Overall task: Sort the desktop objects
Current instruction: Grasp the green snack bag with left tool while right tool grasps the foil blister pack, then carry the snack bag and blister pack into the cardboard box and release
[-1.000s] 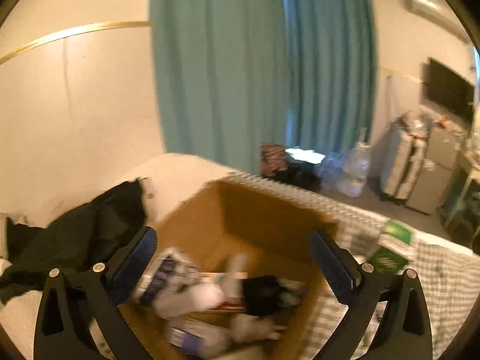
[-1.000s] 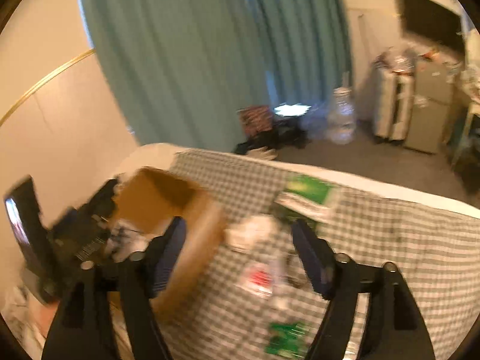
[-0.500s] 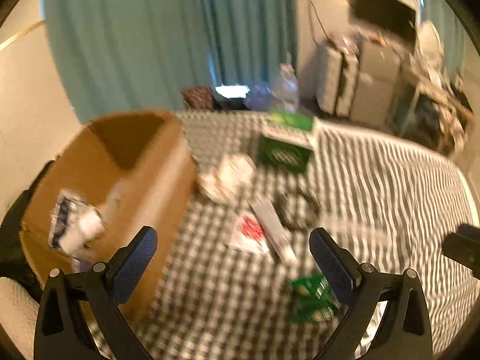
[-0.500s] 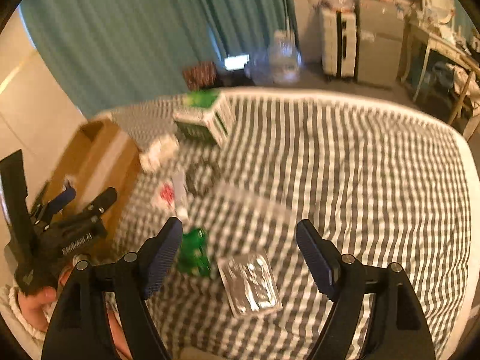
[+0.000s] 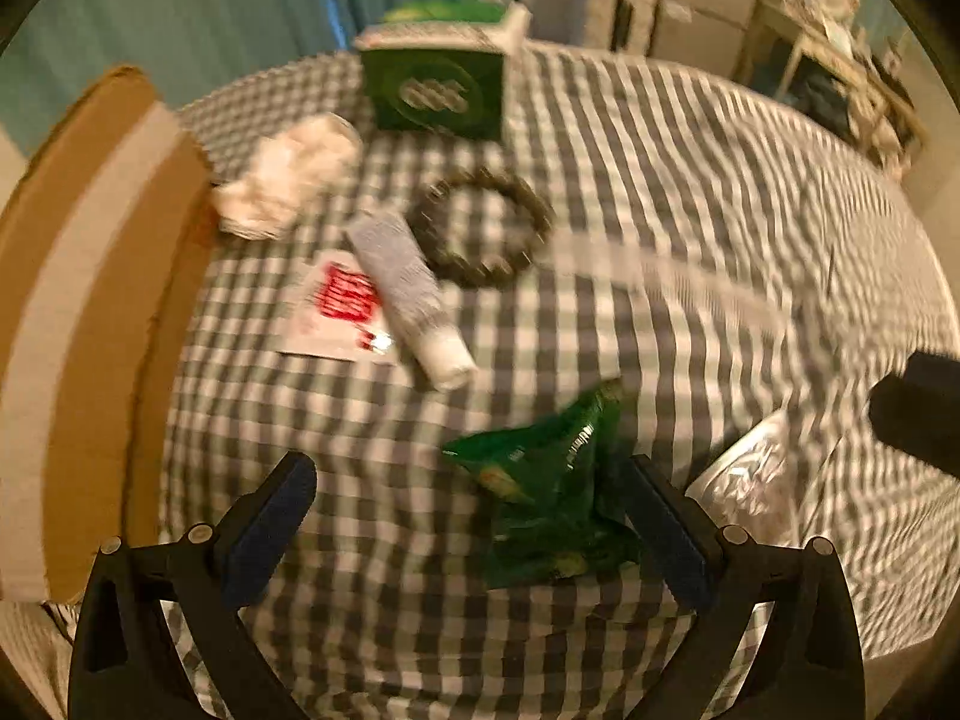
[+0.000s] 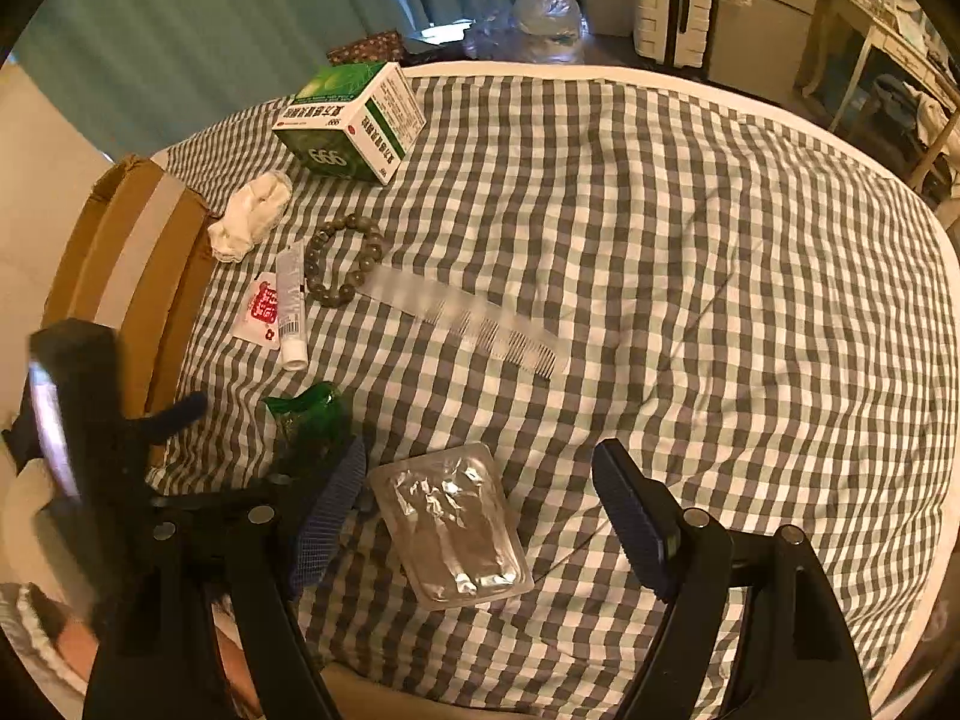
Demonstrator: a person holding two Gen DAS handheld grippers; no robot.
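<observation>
Both grippers have swung off the cardboard box [image 6: 129,252] and tipped down onto the checked cloth [image 6: 690,252]. A second ago both wrist views showed curtain and box interior; now they show the loose items. Neither tool carries anything.

Left gripper [image 5: 474,531]: jaws wide, nothing between the pads. The green snack packet [image 5: 549,492] lies just inside its right finger, at 3 o'clock of the jaw gap in the left wrist view. Contact is unclear because of blur.

Right gripper [image 6: 480,525]: jaws wide, and they haven't changed over the last second. The clear blister pack [image 6: 453,525] lies flat on the cloth between the fingers, not pinched.

Still on the cloth, right wrist view:
- green medicine box [image 6: 351,120] at 11 o'clock
- white crumpled tissue [image 6: 252,216] at 10 o'clock, just beside the box wall
- bead bracelet [image 6: 343,269], grey tube [image 6: 291,312] and red-printed sachet [image 6: 261,312] clustered at 9–10 o'clock, with the tube overlapping the sachet
- clear comb [image 6: 468,321] near centre, one end by the bracelet

Reading: a new pick cycle is starting, with seven items left. Likely targets are the packet for the left and the blister pack for the right. The blister pack is thin and flat, so its edges may slip out of the pads.
</observation>
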